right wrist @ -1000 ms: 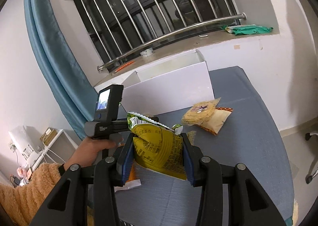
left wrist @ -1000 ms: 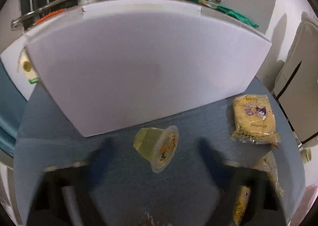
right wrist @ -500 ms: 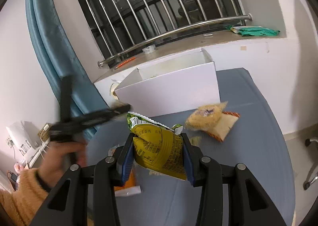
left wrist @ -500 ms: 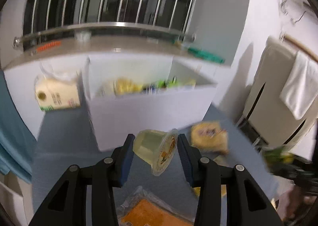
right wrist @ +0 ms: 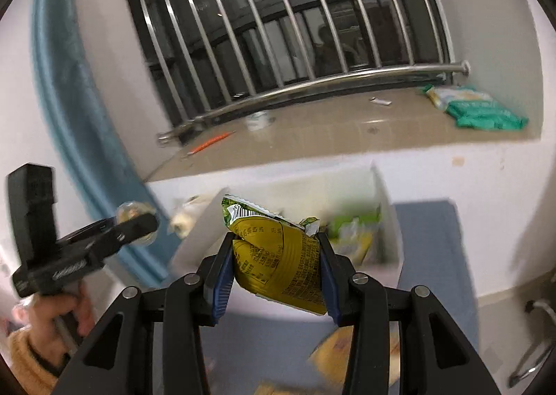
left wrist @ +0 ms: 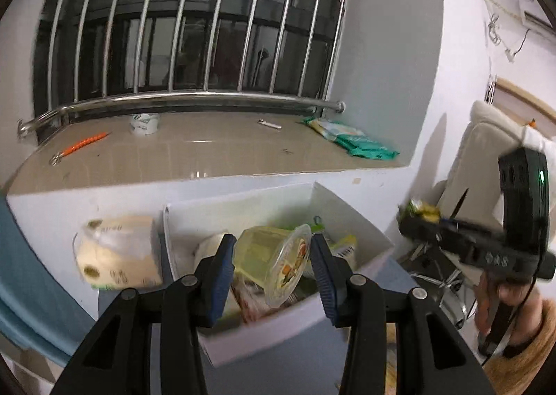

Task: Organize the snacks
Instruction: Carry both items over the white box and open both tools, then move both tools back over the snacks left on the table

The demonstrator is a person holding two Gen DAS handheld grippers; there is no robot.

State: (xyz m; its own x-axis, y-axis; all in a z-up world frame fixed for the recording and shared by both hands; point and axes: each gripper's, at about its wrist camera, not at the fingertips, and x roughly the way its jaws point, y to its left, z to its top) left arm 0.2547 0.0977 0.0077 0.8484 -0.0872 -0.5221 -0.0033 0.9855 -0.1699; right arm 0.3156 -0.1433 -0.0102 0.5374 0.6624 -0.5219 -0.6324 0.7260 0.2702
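Behind everything, polished steel window bars [left wrist: 194,30] are running in front of dark glass, above a glossy beige stone sill [left wrist: 194,148] where a crinkled green plastic packet [left wrist: 351,141] is lying at the far right and a thin orange stick [left wrist: 83,145] at the far left. Below the sill, an open white cardboard box [left wrist: 351,217] with smooth matte walls is sitting on the blue woven tabletop [right wrist: 431,249], and soft wrapped snacks are lying jumbled inside it. Just left of the box, a pale plastic-wrapped roll pack [left wrist: 118,256] is resting against the wall.

You are holding your left gripper [left wrist: 272,264] above the near edge of the box, its ribbed blue pads [left wrist: 222,266] pressing on a translucent yellow-green jelly cup [left wrist: 271,263], which is tipped on its side with its printed foil lid facing near and right. You are keeping your right gripper [right wrist: 276,268] clamped on a crumpled glossy yellow-and-green foil snack bag [right wrist: 278,252], which is bulging between the pads and hanging in the air in front of the box's near wall. A fuzzy tan sleeve [right wrist: 24,360] is covering your left wrist. On the near tabletop, blurred orange-yellow packets [right wrist: 347,353] are lying flat.
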